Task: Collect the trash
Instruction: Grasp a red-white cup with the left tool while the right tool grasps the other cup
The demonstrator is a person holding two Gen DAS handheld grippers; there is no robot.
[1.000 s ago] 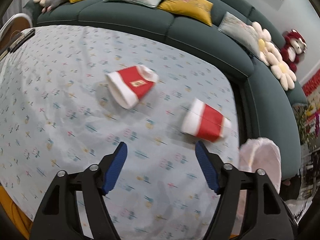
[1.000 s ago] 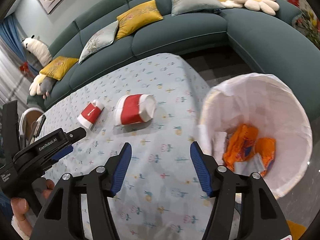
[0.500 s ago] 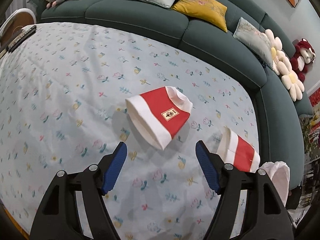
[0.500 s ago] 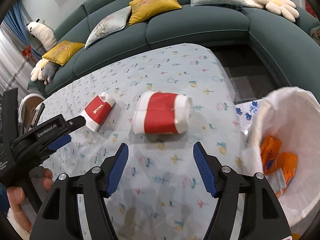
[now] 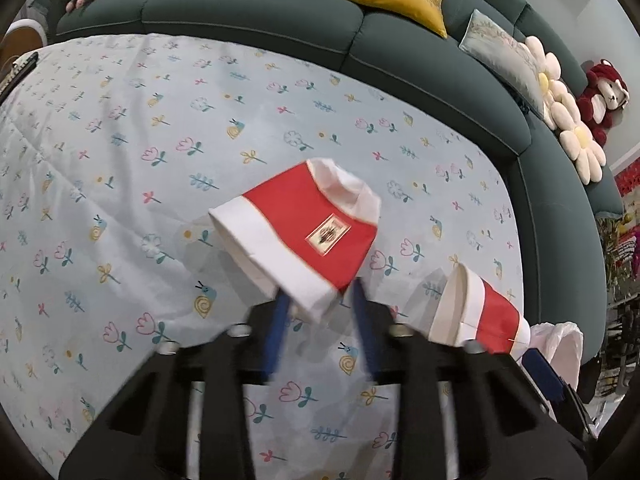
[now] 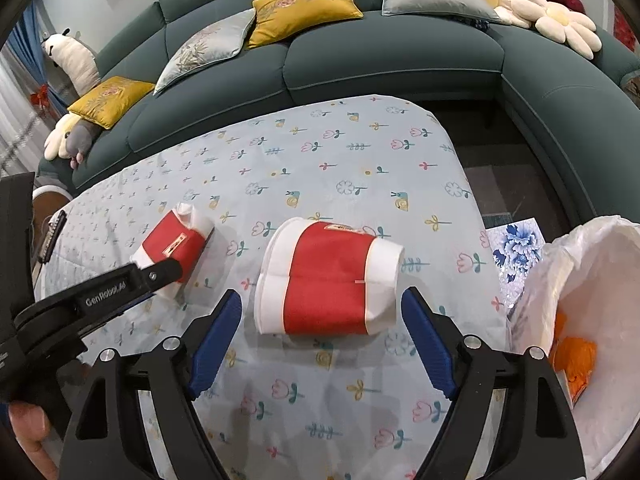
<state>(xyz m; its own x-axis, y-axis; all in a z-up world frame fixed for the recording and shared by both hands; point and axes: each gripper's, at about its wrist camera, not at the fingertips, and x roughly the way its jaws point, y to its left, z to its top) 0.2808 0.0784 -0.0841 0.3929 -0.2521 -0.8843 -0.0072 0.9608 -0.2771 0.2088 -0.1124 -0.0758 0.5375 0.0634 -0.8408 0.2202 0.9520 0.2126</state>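
My left gripper (image 5: 320,312) has its blue fingers (image 5: 280,320) drawn narrow, pinching the white rim end of the squashed red-and-white paper cup (image 5: 308,236). The picture is smeared with motion, and whether the cup has left the tablecloth I cannot tell. It angles up and away from me, its small label facing the camera, its crumpled white end pointing toward the sofa (image 5: 248,12).

My right gripper (image 6: 320,330) is spread wide, blue pads (image 6: 212,344) standing either side of the second red-and-white cup (image 6: 328,280) without touching it. That cup lies on its side on the floral tablecloth (image 6: 360,160), wide mouth to my left, and sits just ahead of the gap between my fingers (dead centre).

Further out, the left wrist view shows that second cup just right of my left gripper. From the right wrist, the left gripper's black arm reaches in from the left edge to the first cup.

At the table's right end, below its edge, stands the white-lined bin (image 6: 600,280), with orange wrappers (image 6: 576,364) inside. Beyond the table curves the dark green sofa, carrying yellow cushions (image 6: 304,8) and a daisy-shaped pillow (image 6: 560,20).
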